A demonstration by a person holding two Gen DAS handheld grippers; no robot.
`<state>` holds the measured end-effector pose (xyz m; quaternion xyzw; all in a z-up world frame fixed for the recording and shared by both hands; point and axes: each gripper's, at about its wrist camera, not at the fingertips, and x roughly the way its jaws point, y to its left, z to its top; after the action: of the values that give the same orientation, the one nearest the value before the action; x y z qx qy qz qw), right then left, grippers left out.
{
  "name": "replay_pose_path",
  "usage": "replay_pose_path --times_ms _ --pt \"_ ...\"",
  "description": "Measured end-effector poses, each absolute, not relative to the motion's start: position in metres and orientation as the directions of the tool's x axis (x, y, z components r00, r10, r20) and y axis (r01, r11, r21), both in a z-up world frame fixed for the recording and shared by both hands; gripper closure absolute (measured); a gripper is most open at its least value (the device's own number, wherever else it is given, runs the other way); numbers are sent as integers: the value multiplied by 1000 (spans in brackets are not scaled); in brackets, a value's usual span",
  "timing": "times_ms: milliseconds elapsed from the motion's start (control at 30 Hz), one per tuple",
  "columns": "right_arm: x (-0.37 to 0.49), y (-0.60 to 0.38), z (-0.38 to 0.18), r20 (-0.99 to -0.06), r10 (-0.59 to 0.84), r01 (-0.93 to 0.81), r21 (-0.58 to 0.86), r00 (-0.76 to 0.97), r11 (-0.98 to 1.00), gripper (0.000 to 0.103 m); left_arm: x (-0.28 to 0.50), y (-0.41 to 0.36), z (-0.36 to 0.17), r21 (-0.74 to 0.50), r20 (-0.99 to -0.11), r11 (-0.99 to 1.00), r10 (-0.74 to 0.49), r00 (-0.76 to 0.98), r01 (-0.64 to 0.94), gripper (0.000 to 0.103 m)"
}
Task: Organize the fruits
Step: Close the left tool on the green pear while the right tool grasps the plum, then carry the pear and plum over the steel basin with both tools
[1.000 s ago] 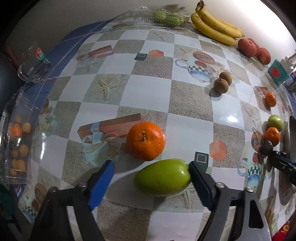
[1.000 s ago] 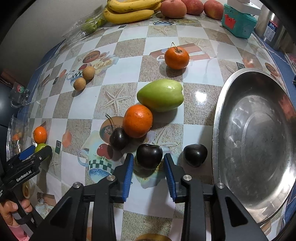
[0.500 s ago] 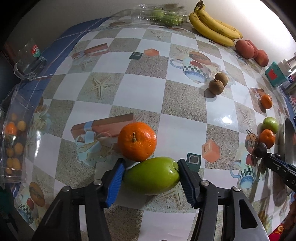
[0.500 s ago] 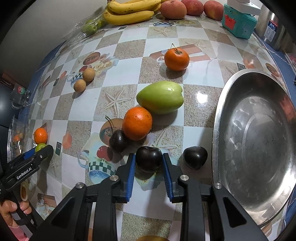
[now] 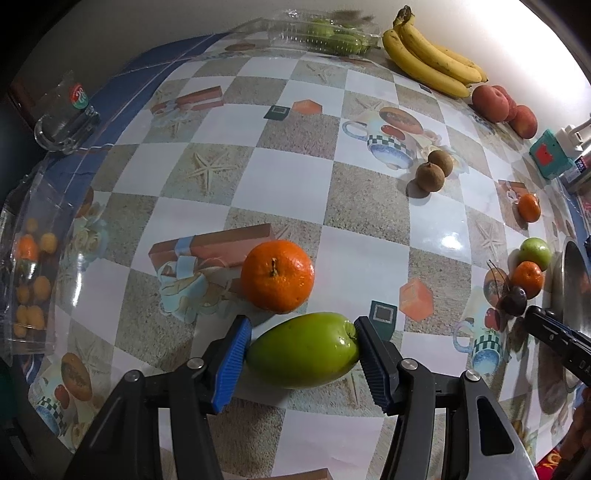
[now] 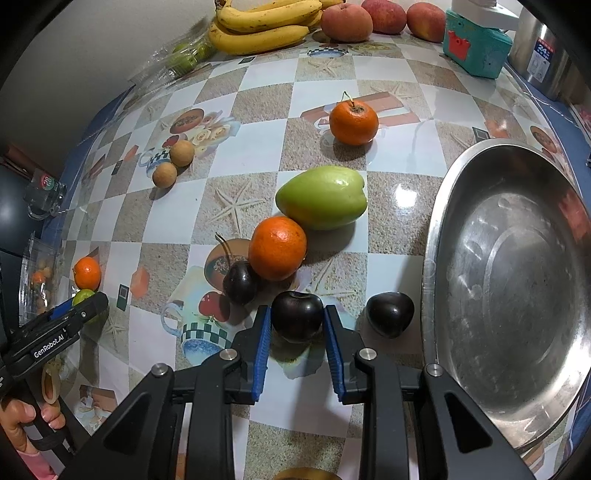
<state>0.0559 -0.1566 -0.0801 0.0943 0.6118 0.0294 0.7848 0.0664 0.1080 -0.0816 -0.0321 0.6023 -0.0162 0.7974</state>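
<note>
In the left wrist view my left gripper [image 5: 302,354] is shut on a long green fruit [image 5: 303,354] that lies on the table, its blue pads touching both ends. An orange [image 5: 277,280] sits just behind it. In the right wrist view my right gripper [image 6: 297,332] is shut on a dark plum [image 6: 297,320]. A second dark plum [image 6: 390,314] lies to its right and a stemmed one [image 6: 239,283] to its left. An orange [image 6: 277,248] and a green fruit [image 6: 321,203] lie behind. A steel bowl [image 6: 436,229] stands at the right.
Bananas [image 6: 262,26] and peaches [image 6: 345,22] line the back edge. Two brown fruits [image 6: 173,164], a stemmed orange [image 6: 353,123], a teal box [image 6: 476,48], a glass mug [image 5: 64,118] and a clear box of small oranges [image 5: 27,277] are also on the checked cloth.
My left gripper has moved forward and closed onto the green fruit. My right gripper has closed onto the dark plum.
</note>
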Motion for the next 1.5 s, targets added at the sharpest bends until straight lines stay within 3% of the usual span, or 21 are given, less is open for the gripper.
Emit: replay_pose_path --times_ms 633,933,1500 --pt "45 -175 -34 -907 214 74 256 362 964 74 66 48 -6 -79 -926 994 -101 363 75 43" --pt "33 -230 -23 -897 138 217 247 419 944 74 72 -33 17 -93 -916 980 -153 371 176 43" --pt "-3 -340 -15 -892 -44 508 215 449 834 74 68 -171 12 -170 -893 919 -296 340 355 42"
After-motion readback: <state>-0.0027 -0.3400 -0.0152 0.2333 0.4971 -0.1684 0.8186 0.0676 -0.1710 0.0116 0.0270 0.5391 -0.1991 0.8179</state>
